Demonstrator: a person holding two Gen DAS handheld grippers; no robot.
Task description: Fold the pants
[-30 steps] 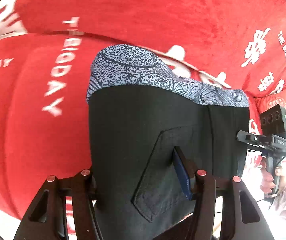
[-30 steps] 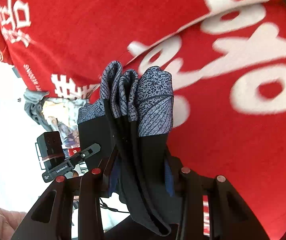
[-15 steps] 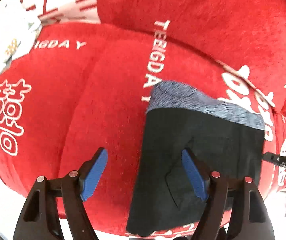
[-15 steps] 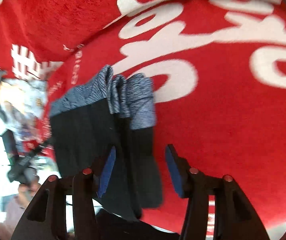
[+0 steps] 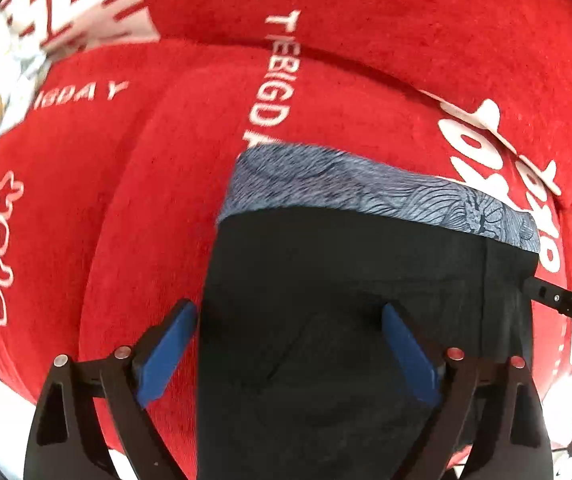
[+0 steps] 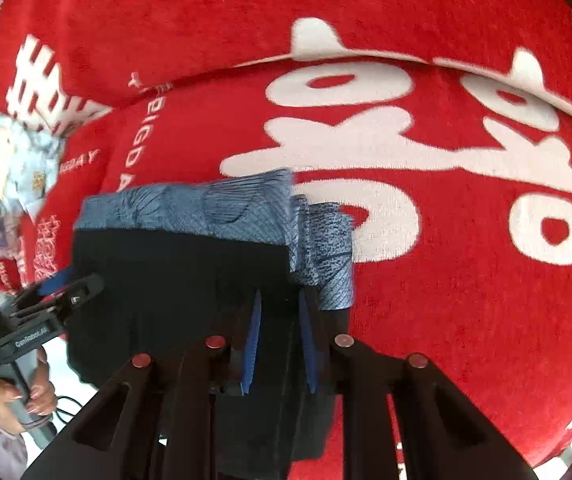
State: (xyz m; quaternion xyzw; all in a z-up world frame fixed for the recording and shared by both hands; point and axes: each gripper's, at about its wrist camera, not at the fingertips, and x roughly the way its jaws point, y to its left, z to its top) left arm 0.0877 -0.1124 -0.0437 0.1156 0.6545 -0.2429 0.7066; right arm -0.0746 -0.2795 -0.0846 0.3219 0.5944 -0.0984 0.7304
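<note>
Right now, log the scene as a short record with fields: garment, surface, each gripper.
garment: black pants with a blue-grey patterned waistband, folded, lying flat
surface: red plush cover with white lettering
left gripper: open, blue pads either side of the pants' left edge, not clamping
right gripper: pads close together at the bunched right edge of the pants; grip unclear
other: person's hand on the left gripper's handle

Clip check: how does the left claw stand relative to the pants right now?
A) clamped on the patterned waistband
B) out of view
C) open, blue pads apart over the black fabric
C: in the left wrist view the left claw is spread wide, its pads apart over the black pants.
</note>
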